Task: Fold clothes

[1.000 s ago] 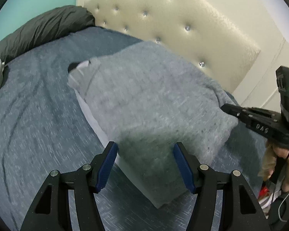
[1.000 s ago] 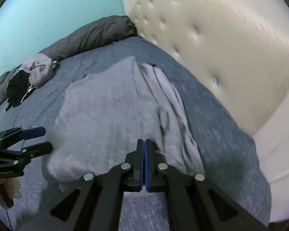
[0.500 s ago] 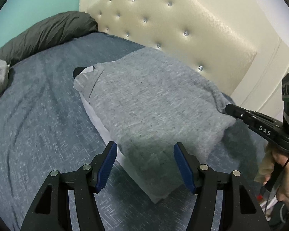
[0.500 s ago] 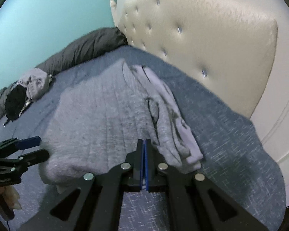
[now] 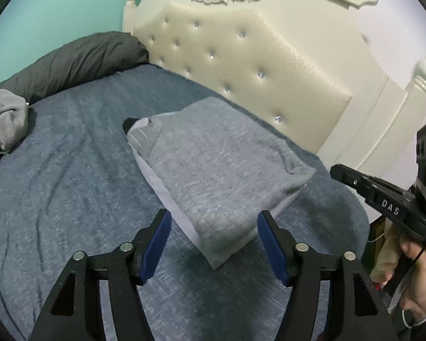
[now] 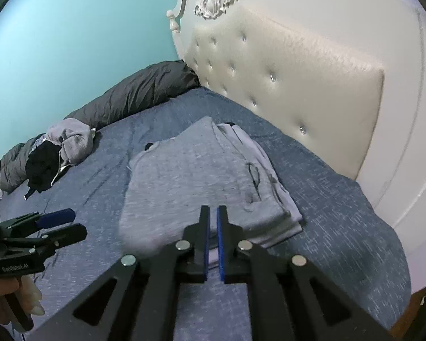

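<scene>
two grippers hang above a bed with a blue-grey bedspread [image 5: 71, 199], neither touching cloth. the left gripper [image 5: 214, 244] has its blue pads spread wide and still parting, with nothing between them; the near corner of the folded grey garment [image 5: 221, 182] only shows through the gap below. the right gripper [image 6: 213, 238] has its pads a narrow slit apart and opening, also empty, above the garment's near edge. the garment lies flat on the bedspread, near the cream tufted headboard [image 6: 284, 65] but with a strip of bare cover between them. it is folded into a rough rectangle, heathered grey on top, with paler layers stacked along the headboard side and a lighter edge peeking out on the opposite side; its neck opening faces the far end. much bare bedspread lies on the side away from the headboard, running to a crumpled pile of grey and black clothes [image 6: 59, 153] and a dark grey pillow [image 6: 139, 93] along the teal wall [image 6: 71, 42]. near the right hand [image 5: 417, 284] the bed's edge drops away.
</scene>
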### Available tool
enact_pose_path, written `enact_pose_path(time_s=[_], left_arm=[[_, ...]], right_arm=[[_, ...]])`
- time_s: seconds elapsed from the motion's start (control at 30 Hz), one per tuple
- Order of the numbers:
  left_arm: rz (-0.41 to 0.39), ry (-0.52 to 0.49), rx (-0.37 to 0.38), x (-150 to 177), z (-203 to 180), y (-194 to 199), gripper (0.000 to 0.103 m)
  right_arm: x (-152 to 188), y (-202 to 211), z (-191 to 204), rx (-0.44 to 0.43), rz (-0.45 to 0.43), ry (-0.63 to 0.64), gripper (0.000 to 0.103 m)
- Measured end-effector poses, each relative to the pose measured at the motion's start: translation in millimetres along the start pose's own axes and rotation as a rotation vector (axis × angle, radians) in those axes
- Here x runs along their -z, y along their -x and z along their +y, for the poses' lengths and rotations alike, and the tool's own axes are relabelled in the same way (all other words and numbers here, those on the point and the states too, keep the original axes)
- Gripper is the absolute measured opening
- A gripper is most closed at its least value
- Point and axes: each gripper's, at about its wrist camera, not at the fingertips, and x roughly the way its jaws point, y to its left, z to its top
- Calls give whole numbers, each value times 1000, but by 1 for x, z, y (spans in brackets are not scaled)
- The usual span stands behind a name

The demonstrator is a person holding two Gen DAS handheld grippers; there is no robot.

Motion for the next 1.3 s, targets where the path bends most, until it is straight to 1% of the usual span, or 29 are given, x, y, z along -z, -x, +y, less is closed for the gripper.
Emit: enact_pose_path(time_s=[0.17, 0.3, 0.37, 0.43, 0.5, 0.53, 0.57, 0.6, 0.63, 0.67, 0.77, 1.0, 1.03, 1.07, 1.13, 1.23, 1.3], left_arm=[[-44, -10, -14, -2, -5, 44, 75], [-80, -4, -7, -2, -9, 77, 80], [-97, -11, -12, -2, -12, 94, 80], [-113, -19, -18, -1, -15, 111, 82], [-128, -23, -20, 1, -17, 127, 83], [-136, -26, -23, 2, -18, 135, 85], [-147, -32, -29, 3, -19, 145, 86], [-156, -37, -31, 4, -19, 151, 88], [-164, -41, -33, 6, -20, 158, 90], [-171, -44, -35, 7, -20, 166, 91], [-184, -45, -31, 13, -22, 184, 92], [-200, -68, -33, 27, -31, 212, 99], [-202, -70, -32, 29, -32, 216, 100], [-204, -72, -31, 31, -33, 220, 101], [-207, -75, -26, 35, -34, 225, 102], [-203, -76, -23, 42, -35, 235, 103], [-200, -81, -23, 47, -36, 239, 103]], right_arm=[[0, 38, 13, 6, -23, -15, 14], [2, 70, 24, 13, -35, -19, 19], [2, 85, 30, 13, -41, -25, 29], [4, 103, 36, 12, -55, -28, 35], [6, 119, 43, 14, -67, -30, 39], [7, 126, 45, 15, -71, -33, 42], [7, 132, 47, 17, -73, -38, 48], [8, 140, 50, 19, -79, -46, 52], [9, 148, 53, 25, -88, -53, 59], [10, 156, 56, 35, -98, -52, 64], [13, 175, 65, 68, -112, -46, 70], [24, 206, 79, 110, -117, -47, 80], [26, 210, 80, 113, -119, -50, 84], [28, 213, 81, 117, -122, -52, 87], [32, 220, 84, 125, -124, -53, 89], [37, 229, 91, 141, -125, -42, 95], [42, 235, 94, 145, -129, -40, 97]])
